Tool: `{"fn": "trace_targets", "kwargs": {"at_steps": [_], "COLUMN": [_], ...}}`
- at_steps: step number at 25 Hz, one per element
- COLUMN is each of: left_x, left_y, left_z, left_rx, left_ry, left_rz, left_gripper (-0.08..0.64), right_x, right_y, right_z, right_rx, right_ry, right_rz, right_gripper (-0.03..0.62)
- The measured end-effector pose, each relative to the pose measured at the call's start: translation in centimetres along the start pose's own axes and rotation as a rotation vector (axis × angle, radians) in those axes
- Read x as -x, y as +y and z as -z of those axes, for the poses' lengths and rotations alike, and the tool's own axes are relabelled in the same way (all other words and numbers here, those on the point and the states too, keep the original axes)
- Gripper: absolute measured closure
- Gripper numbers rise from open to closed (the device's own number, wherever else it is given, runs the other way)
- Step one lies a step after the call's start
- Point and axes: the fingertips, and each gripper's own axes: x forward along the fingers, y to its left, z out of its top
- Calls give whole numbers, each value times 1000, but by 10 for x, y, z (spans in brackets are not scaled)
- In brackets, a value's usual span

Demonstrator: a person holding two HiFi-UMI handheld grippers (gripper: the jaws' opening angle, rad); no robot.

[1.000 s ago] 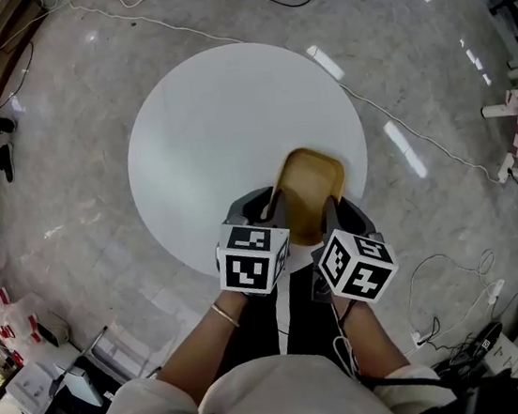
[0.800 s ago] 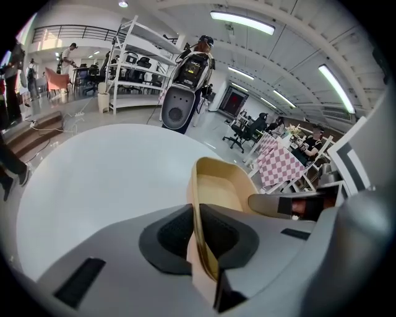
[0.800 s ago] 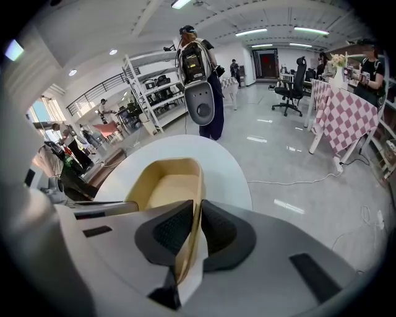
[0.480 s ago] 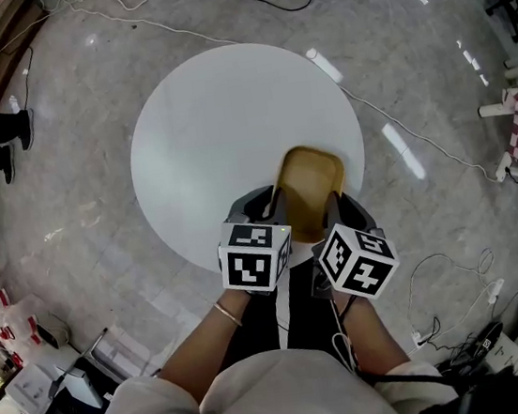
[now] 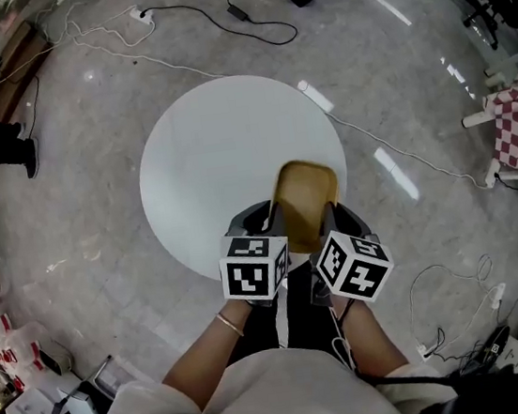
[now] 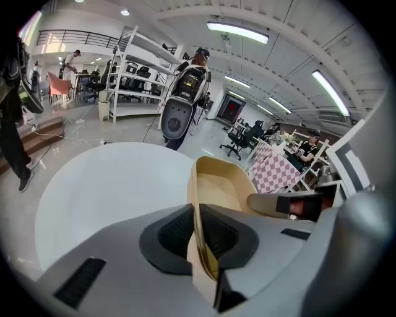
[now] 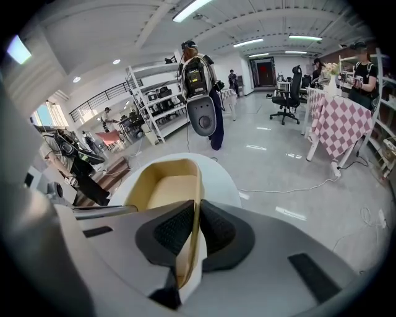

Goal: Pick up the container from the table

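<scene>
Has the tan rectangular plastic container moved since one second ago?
Yes. The tan container has risen slightly: it now looks larger against the round white table.

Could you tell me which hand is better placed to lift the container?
Neither alone: left tool and right tool, whose jaws have just closed, each clamp one side wall of the tan container; lift with both.

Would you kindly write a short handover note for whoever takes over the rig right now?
Left gripper: shut on the container's left wall; jaws have just been closing onto it.
Right gripper: shut on its right wall; jaws likewise just closing.
Container: empty, tan, over the near edge of the round white table.
Done: both grips set.
To do: lift it clear; I cannot tell whether it is off the table yet.
</scene>
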Motion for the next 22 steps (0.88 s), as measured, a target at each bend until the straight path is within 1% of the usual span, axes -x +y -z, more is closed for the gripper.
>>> {"fn": "trace_targets", "kwargs": {"at_steps": [7, 12, 15, 18, 22], "left_x": [16, 26, 36, 45, 52], "left_y": [-17, -21, -22, -25, -31], "left_z": [-3, -6, -7, -9, -19], "left_rx": [-23, -24, -14, -24, -42], "left_ry": [-16, -46, -53, -59, -82], "left_rz": [14, 26, 35, 43, 64], "left_gripper": [520, 520, 520, 520, 520], "right_x": [23, 35, 44, 53, 65], "right_y": [-4, 0, 5, 8, 10], "right_z": [-2, -6, -6, -7, -16], "right_rx": [-16, -4, -15, -24, -43], "right_ry": [-24, -55, -71, -83, -117], "right_rz": [2, 3, -3, 1, 4], "right_gripper": [541, 541, 541, 541, 541]}}
